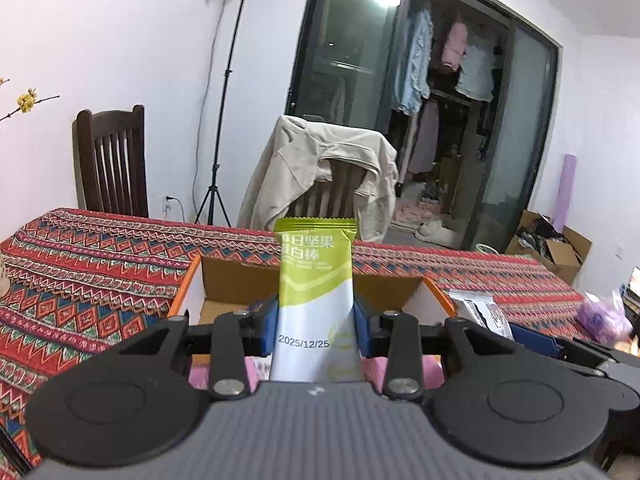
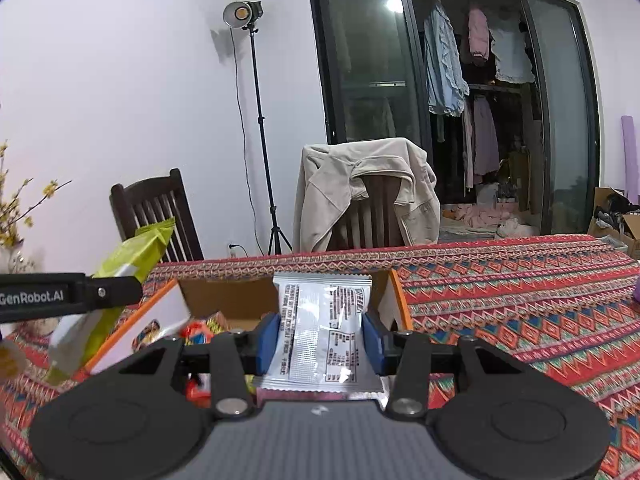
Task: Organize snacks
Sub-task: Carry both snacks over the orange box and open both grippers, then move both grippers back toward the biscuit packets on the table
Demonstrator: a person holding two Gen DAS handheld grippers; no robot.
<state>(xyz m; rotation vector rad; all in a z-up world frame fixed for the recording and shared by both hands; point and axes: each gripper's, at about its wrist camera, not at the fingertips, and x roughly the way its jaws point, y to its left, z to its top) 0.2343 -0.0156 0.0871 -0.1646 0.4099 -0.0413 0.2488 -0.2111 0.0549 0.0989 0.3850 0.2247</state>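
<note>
Left claw level over cardboard box, pinching green nut protein bar upright. Right claw alongside, pinching silver snack packet above bench.

The open cardboard box with orange-edged flaps sits on the table under the red patterned woven cloth, directly ahead of both grippers. The left gripper holds the green and white snack bar wrapper upright above the box's near side. The right gripper, to its right, holds the silver foil snack packet over the box's right part. Loose snacks lie inside the box. Behind the table stand 2 chairs: the dark wooden slatted chair at left, the chair draped with a beige jacket at centre. The tall black light stand rises between them.
</note>
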